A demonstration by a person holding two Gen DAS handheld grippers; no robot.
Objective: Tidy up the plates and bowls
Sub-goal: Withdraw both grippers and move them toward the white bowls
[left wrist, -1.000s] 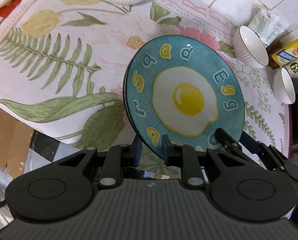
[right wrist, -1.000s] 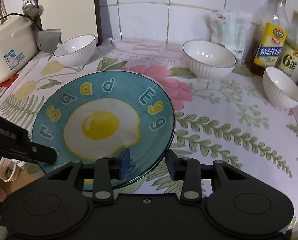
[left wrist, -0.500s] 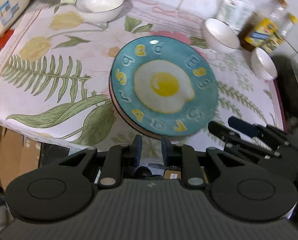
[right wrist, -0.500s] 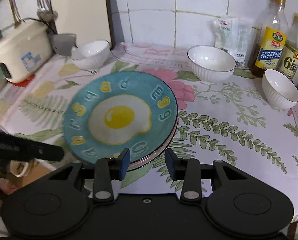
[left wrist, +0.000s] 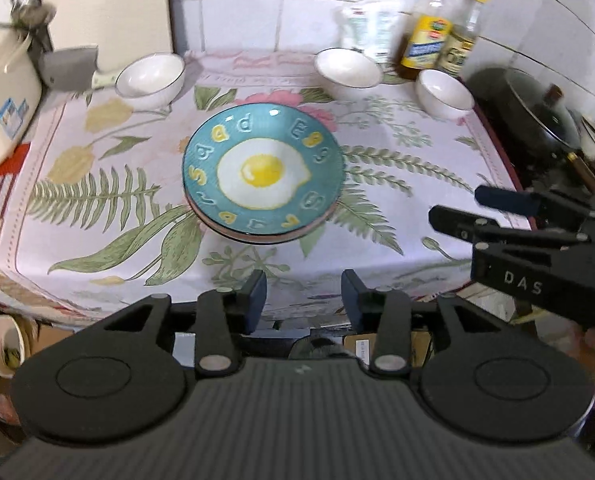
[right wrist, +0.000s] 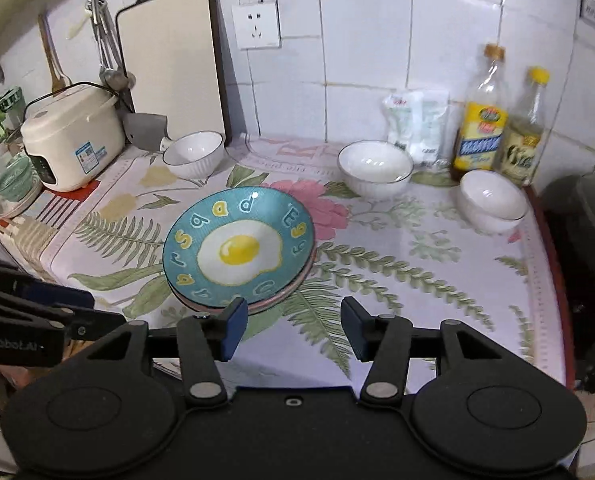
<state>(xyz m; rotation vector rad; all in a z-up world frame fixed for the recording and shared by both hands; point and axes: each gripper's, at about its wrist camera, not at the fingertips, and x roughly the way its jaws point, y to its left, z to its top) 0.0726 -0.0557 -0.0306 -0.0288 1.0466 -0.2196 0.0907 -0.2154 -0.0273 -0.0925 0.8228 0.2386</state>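
Note:
A teal plate with a fried-egg picture (left wrist: 263, 172) (right wrist: 237, 250) lies flat on a pink-rimmed plate (right wrist: 297, 284) in the middle of the floral cloth. Three white bowls stand apart behind it: left (right wrist: 195, 154), middle (right wrist: 375, 166) and right (right wrist: 491, 200). My left gripper (left wrist: 303, 284) hovers over the table's front edge, short of the plate; its jaws are opening with nothing between them. My right gripper (right wrist: 292, 312) hangs just in front of the plate, its jaws likewise opening and empty. Each gripper shows in the other's view: right (left wrist: 457, 206), left (right wrist: 97, 310).
A rice cooker (right wrist: 71, 138), a cleaver (left wrist: 69, 68) and a cutting board (right wrist: 173, 64) stand at the back left. Two oil bottles (right wrist: 483, 120) and a white bag (right wrist: 417, 120) line the tiled wall at the back right. A lidded black pan (left wrist: 533, 116) sits beyond the right edge.
Both grippers let go of the teal plate's near rim, pulled back and rose. The plate, tilted before, now lies flat on the lower plate. Both pairs of jaws stand wider.

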